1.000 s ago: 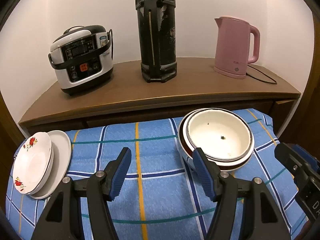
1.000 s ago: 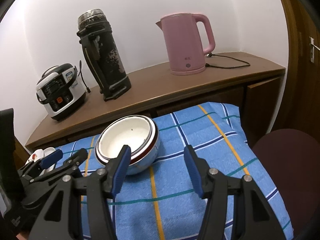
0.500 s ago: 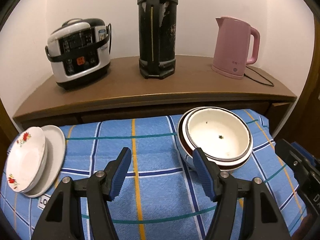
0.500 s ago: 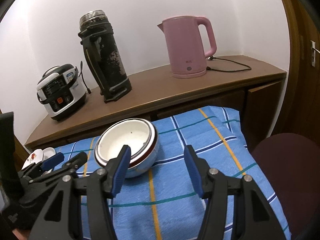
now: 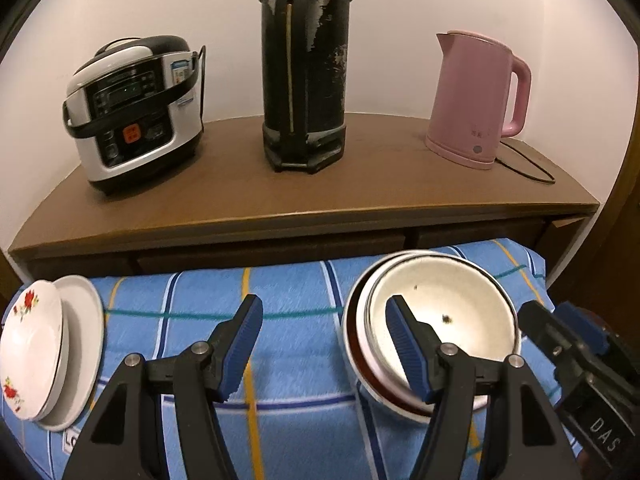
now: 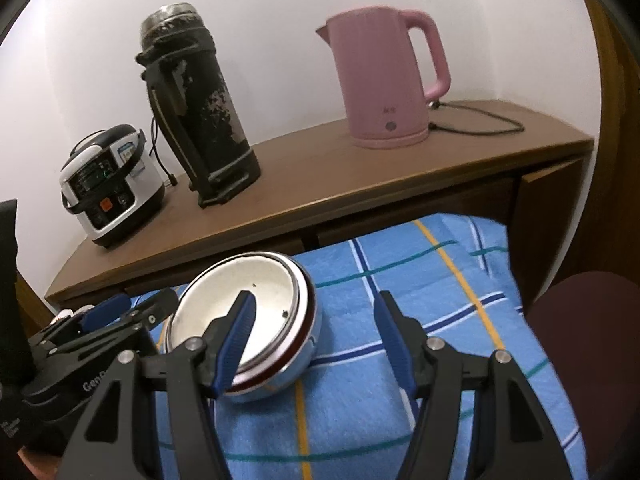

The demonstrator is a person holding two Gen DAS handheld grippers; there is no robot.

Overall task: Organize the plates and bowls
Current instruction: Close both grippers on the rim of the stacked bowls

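Starting at far left, the stacked plates [image 5: 40,352] look light, brittle. Left hand-held gripper [image 5: 322,344] gapes empty. Nested bowls [image 5: 436,328] at right: glossy, chip-prone, best pinched at the rim. Right hand-held gripper [image 6: 314,332] is opening, gripping nothing.

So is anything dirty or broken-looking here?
Yes. The white inner bowl of the nested pair on the blue checked cloth has dark specks inside. The tall black flask on the wooden counter has scuffed, peeling paint.

Lined up on a wooden desk [image 5: 360,184]: rice cooker [image 5: 134,110], black flask [image 5: 304,64], pink kettle [image 5: 476,100]; below, a blue checked cloth [image 5: 296,300].
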